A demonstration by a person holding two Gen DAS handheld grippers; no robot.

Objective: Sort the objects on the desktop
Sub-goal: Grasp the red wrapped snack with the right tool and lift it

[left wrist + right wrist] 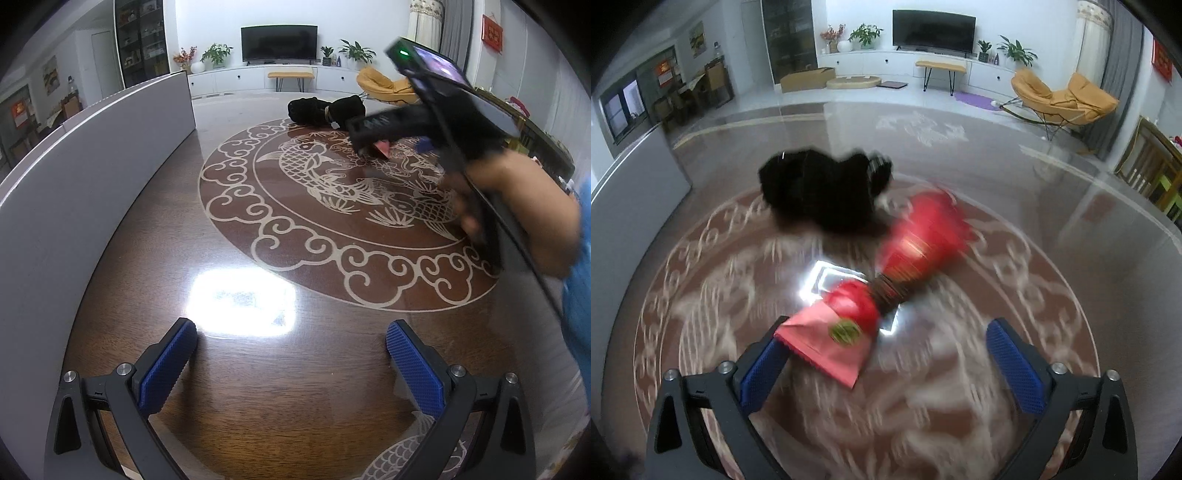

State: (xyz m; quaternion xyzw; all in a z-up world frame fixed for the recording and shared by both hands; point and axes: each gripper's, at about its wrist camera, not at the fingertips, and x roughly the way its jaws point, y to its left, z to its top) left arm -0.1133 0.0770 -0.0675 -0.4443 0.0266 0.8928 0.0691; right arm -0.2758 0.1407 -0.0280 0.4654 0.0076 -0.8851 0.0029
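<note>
A pink-red envelope (820,347) with a round gold seal lies on the patterned table, its left corner at my right gripper's left finger. Behind it lies a blurred red pouch (923,236) tied at the neck with a dark band. A black bundle (820,192) sits further back. My right gripper (886,350) is open, its right pad well clear of the envelope. In the left wrist view a hand holds that right gripper (391,147) above a small red piece (382,147), near the black bundle (325,109). My left gripper (291,350) is open over bare wood.
A tall grey board (92,166) stands along the table's left side. The dark wooden table (258,387) carries a round fish and cloud inlay. A blue sleeve (580,295) is at the right edge. A bright lamp reflection lies ahead of the left fingers.
</note>
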